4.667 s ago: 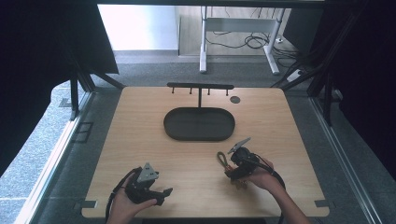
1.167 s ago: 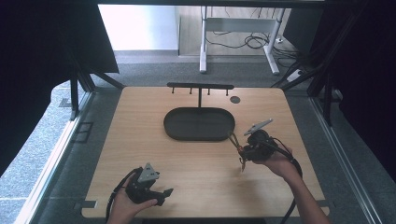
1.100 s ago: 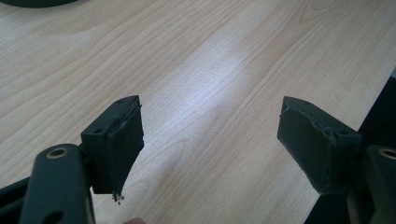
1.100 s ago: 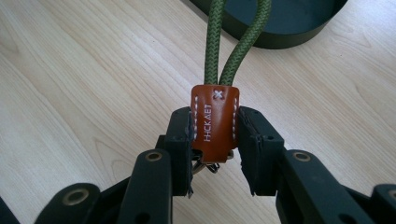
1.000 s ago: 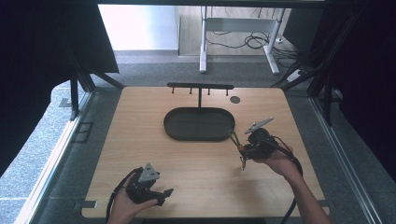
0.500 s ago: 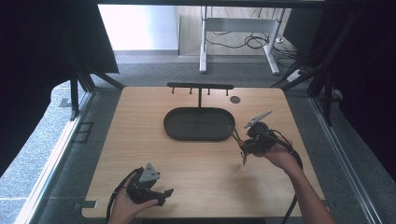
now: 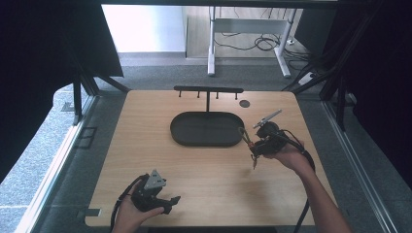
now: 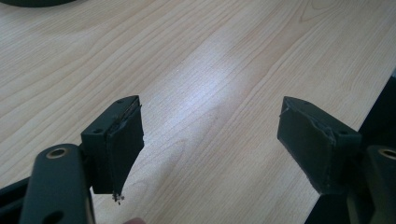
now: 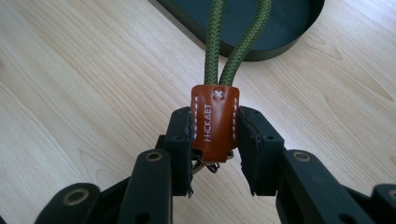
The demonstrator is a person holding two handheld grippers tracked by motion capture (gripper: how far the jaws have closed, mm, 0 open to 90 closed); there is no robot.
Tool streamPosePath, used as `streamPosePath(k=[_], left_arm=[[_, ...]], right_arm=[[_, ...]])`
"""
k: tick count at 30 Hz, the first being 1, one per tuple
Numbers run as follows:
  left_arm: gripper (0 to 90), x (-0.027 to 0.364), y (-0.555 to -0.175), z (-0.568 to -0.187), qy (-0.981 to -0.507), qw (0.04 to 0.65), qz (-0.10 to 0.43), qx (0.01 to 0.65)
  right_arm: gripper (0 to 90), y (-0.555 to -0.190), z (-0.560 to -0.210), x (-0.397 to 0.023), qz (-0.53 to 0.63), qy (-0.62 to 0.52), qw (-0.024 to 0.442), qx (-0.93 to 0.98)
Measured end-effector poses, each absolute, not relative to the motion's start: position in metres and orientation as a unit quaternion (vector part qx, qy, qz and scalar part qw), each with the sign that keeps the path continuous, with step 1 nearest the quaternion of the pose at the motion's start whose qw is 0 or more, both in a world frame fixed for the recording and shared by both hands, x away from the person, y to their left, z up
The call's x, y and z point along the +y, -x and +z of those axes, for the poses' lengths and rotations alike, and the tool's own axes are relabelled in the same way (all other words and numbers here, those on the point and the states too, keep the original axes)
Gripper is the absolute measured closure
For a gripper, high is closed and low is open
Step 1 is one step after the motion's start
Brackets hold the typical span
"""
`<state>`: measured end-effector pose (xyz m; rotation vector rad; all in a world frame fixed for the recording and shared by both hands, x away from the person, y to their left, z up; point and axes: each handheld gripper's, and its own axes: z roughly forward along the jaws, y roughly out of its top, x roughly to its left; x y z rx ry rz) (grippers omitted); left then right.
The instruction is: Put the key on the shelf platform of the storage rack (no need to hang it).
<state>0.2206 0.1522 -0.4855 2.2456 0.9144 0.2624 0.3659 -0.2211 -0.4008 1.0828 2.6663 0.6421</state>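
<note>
Wooden desk [image 7: 145, 145], dark tray [image 7: 206, 128] with hook rack [image 7: 208, 90]. Right tool [image 9: 215, 140] squeezing keychain strap [image 9: 215, 119], near tray, not hung yet. Left tool [image 8: 210, 140] wide open, empty.

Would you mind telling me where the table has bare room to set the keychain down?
The table is bare left of the oval tray and between the left gripper and right gripper, which grips the keychain. It is tighter behind, by the hook rack.
</note>
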Motion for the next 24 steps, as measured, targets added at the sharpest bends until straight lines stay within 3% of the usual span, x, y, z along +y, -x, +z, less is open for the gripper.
streamPosePath(k=[24], left_arm=[[23.1,0.152,-0.221,-0.486,-0.865,0.344,0.099,0.351]], right_arm=[[67.2,-0.389,-0.393,-0.222,0.215,-0.384,0.096,0.893]])
